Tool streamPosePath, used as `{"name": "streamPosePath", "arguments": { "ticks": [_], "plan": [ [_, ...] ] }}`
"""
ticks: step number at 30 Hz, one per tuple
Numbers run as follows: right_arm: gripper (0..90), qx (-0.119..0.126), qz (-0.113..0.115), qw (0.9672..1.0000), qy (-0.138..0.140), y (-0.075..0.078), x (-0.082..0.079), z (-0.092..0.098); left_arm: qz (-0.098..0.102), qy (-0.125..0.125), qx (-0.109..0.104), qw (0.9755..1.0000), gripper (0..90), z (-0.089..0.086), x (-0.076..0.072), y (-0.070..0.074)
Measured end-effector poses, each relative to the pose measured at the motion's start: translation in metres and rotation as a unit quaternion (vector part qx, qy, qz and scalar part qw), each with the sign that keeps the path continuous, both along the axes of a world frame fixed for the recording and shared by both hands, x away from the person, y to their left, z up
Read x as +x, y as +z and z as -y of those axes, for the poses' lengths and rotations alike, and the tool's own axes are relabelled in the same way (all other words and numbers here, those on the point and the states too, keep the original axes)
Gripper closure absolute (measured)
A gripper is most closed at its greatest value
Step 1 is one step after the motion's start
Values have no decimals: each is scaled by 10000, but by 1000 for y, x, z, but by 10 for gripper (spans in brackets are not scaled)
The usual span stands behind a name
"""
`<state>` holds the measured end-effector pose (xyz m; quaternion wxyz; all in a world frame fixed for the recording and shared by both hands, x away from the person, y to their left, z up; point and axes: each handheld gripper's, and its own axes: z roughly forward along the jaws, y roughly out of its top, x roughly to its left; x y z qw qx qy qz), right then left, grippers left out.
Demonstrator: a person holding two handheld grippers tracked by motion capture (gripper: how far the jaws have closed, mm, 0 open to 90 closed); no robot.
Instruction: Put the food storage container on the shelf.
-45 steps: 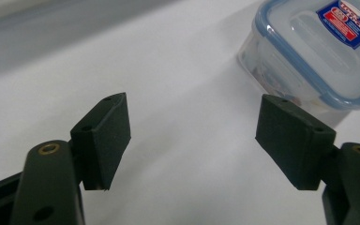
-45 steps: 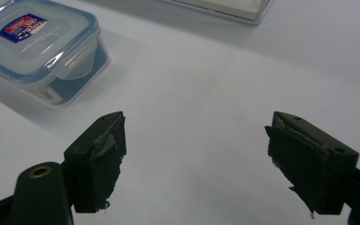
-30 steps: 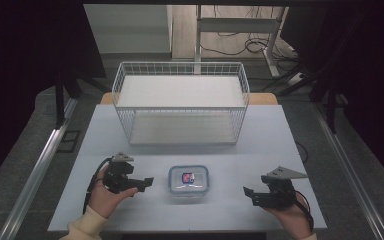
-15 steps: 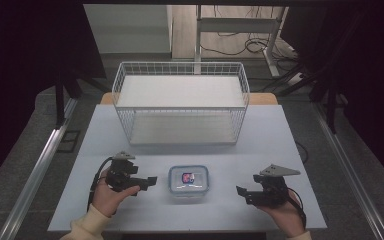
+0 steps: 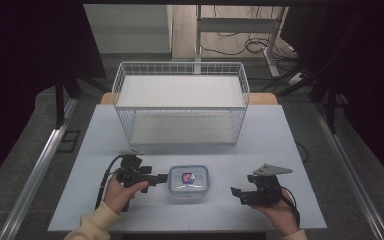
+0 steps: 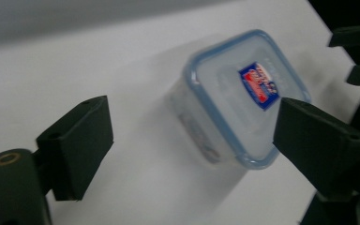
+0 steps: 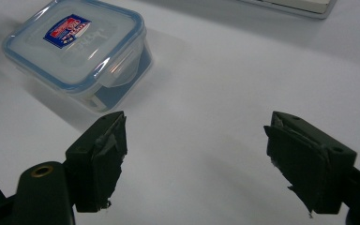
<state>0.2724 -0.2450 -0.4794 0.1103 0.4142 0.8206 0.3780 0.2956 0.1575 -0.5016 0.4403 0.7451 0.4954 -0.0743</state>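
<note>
Two jaws gaping each gripper, one container (image 5: pixel 188 181), one basket (image 5: pixel 180 102)

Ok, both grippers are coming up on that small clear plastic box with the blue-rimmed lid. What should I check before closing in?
1. Left gripper jaws open: ok, spread wide.
2. Right gripper jaws open: ok.
3. Small clear plastic box with blue-rimmed lid sits flat on the pale table: ok.
4. Lid seated: ok by the look of it; the side flap facing the right gripper lies down, the others cannot tell.
5. Box between the left jaws: not ok yet, it lies ahead of them, nearer one jaw.
6. White wire basket out of the way: ok, it stands well behind the box.
</note>
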Motion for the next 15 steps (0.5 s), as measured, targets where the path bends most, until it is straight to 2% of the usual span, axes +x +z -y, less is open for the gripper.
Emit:
{"name": "streamPosePath", "arguments": {
  "ticks": [1, 3, 7, 10, 14, 15],
  "plan": [
    [204, 1, 6, 10000, 7, 0, 0, 0, -89, -26, -39, 9999, 134, 2, 2, -2],
    [202, 31, 0, 10000, 0, 0, 0, -1, -130, -26, -29, 9999, 135, 4, 3, -4],
    [198, 304, -120, 9994, 72, 2, 6, -11, -257, -54, -119, 9996, 145, 10, 8, -10],
    [191, 282, -109, 9993, 204, 4, 9, -21, -303, -54, -179, 9994, 145, 11, 8, -11],
    [192, 380, -74, 9991, 186, 7, 9, -20, -449, -148, -398, 9981, 146, 14, 8, -14],
    [192, 380, -74, 9991, 186, 7, 9, -20, -449, -148, -398, 9981, 146, 14, 8, -14]
  ]
}}
